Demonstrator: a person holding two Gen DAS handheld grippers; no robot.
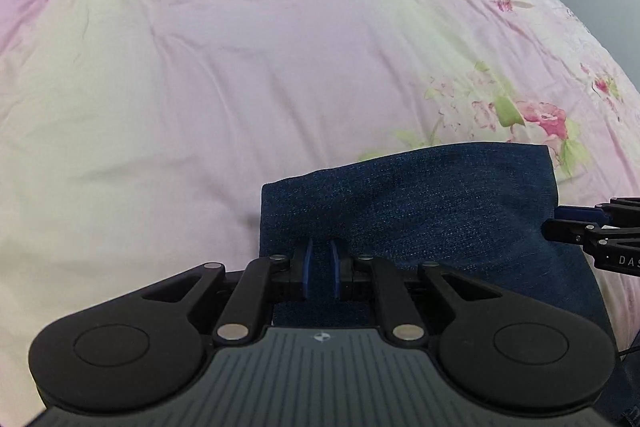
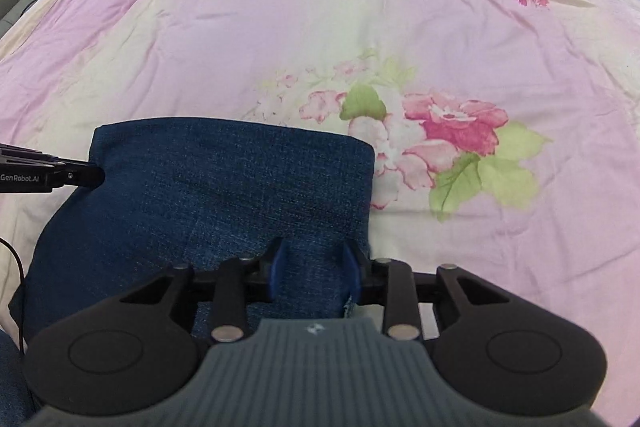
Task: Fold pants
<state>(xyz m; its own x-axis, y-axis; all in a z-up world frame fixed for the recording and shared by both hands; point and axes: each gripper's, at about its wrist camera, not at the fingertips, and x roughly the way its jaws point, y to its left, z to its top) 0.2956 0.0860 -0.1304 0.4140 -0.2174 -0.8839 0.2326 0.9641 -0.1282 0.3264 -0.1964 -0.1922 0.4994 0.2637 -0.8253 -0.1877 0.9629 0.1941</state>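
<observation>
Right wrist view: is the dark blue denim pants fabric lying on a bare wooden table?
No, the dark blue denim pants lie on a pink floral bedsheet, with a printed pink flower beside their far right corner.

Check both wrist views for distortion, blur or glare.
Left wrist: strong fisheye bowing of the quilt, dark vignetted corners, soft focus, no glare. Right wrist: same bowing; jeans weave sharper, shelf clutter blurred.

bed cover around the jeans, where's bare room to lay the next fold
Bare cover spreads beyond the far edge of the jeans and off their left edge. Past their right edge lies bare floral print. It is crowded on the denim itself, where the left gripper and right gripper sit.
</observation>
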